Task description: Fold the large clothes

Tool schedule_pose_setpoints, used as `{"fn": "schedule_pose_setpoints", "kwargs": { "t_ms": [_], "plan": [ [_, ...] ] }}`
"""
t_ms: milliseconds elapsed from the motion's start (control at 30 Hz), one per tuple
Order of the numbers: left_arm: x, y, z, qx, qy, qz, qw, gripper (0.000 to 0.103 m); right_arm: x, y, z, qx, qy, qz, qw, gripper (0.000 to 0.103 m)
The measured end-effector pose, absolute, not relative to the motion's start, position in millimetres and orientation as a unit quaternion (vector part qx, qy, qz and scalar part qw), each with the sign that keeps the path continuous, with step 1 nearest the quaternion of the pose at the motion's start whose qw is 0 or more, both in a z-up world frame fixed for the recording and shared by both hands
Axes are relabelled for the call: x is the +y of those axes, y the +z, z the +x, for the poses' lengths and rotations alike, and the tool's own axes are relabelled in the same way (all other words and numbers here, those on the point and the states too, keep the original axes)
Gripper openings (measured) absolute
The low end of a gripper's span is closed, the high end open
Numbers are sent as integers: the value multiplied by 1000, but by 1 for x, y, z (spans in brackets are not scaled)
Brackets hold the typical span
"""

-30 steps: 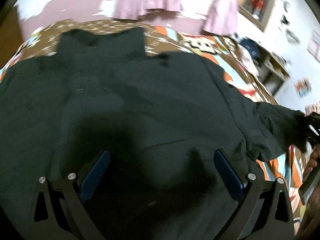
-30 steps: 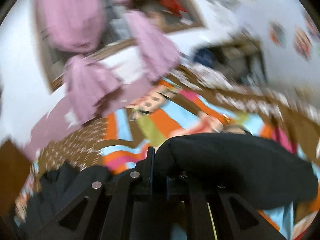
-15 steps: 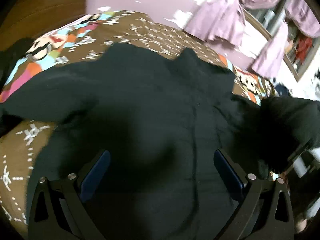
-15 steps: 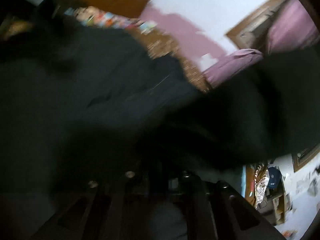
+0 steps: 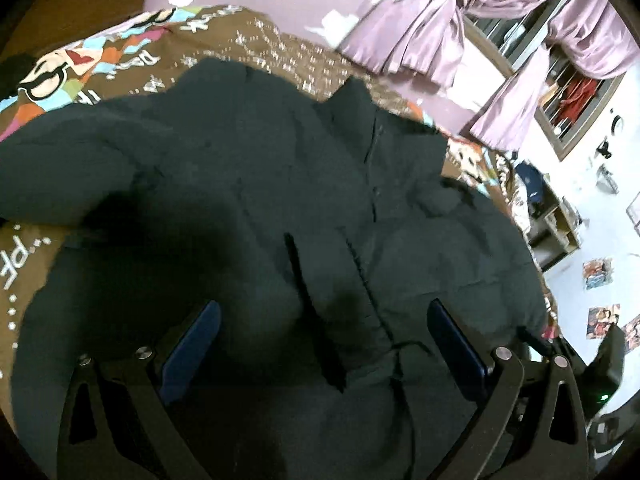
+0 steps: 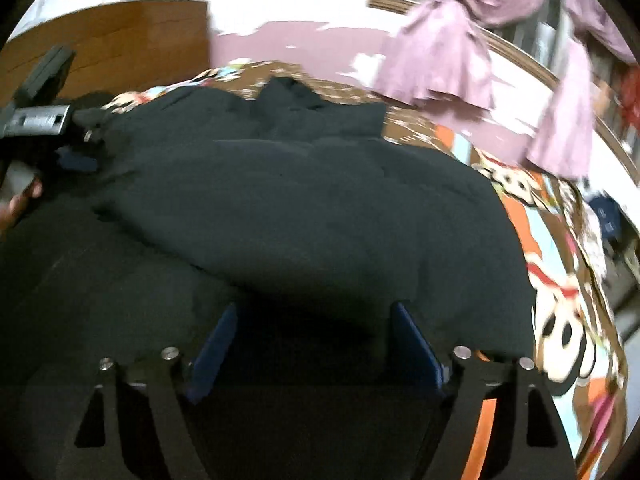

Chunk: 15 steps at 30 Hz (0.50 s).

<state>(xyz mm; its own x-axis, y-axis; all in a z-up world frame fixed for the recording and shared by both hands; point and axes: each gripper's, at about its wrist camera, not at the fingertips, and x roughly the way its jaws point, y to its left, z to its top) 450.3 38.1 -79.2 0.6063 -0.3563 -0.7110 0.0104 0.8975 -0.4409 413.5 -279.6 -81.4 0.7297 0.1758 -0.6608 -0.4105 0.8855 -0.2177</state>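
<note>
Both grippers' fingers (image 5: 188, 344) gape wide — dark shirt (image 5: 280, 200) spread below, ungripped.

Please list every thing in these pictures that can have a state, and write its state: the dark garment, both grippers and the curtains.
dark garment: spread on the patterned bedcover, one side folded over the middle, still creased.
left gripper: open, above the garment, holding nothing.
right gripper: open; its jaws have just been opening, no cloth pinched between the pads.
pink curtains: gathered and tied back.
</note>
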Motion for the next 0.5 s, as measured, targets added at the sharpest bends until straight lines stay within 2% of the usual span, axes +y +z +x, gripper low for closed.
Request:
{"fn": "schedule_pose_setpoints", "kwargs": {
  "t_ms": [133,300,333,367,433,500],
  "plan": [
    [24,-95,466,453,-110,-168,869,101,-300,-91,402,350,166,-100,916,88],
    [5,-103,470,459,-122,-137,869,100,-306,-95,385,347,161,-86,920,92],
    [4,-104,469,458,-121,-140,869,93,-305,-95,385,346,159,-88,920,92],
    [4,-105,469,460,-126,-146,867,71,-304,-95,384,346,158,-90,921,92],
    [7,-111,473,475,-131,-169,854,45,-306,-97,382,345,156,-91,921,92],
    [7,-114,475,479,-121,-177,851,42,-307,-99,382,343,156,-90,922,92]
  ]
}}
